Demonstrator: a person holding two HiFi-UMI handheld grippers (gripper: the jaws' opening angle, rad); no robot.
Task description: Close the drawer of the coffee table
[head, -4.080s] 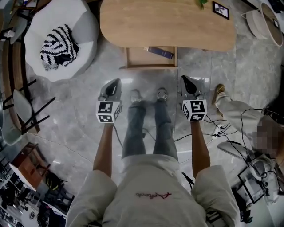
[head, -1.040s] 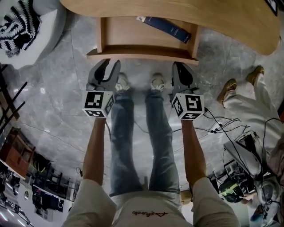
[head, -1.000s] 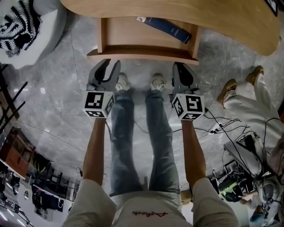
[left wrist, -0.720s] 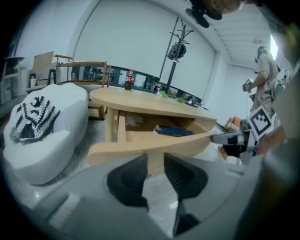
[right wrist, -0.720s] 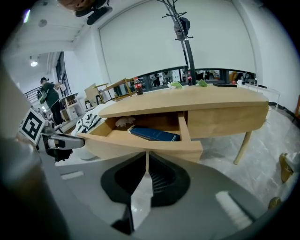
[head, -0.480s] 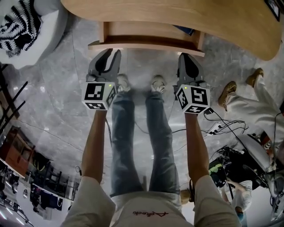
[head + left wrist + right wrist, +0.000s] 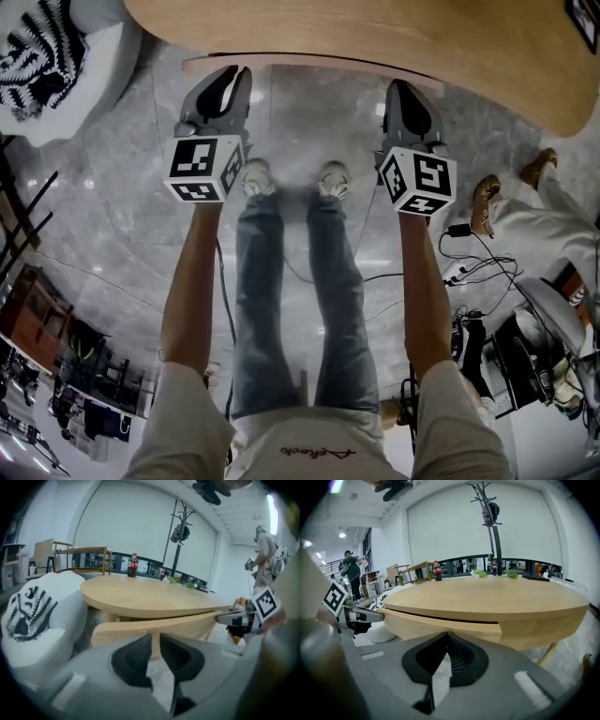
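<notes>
Since a second ago the drawer (image 7: 309,62) has slid most of the way under the table (image 7: 375,33): the open tray and the dark book that lay in it are out of sight, and only a thin pale lip shows below the tabletop's edge. Both claws have travelled forward with it. The left claw (image 7: 230,75) has just been closing and now shows a narrow gap with nothing between its jaws, only the drawer front beyond. The right claw (image 7: 405,86) is fully closed and empty. Each claw's tip sits right at the drawer front, one near each end, though actual contact cannot be confirmed.

The step in hand looks like the last stretch of the push. In the right gripper view the drawer front (image 7: 454,625) has a dark slit above it, and its right end stands a step proud of the table's side, so a little travel seems left. The next move calls for an even, level push from both claws together, so the drawer runs straight and does not skew.

The drawer is pale wood matching the table, with a gently curved front (image 7: 154,627) that follows the tabletop's outline — no handle shows
</notes>
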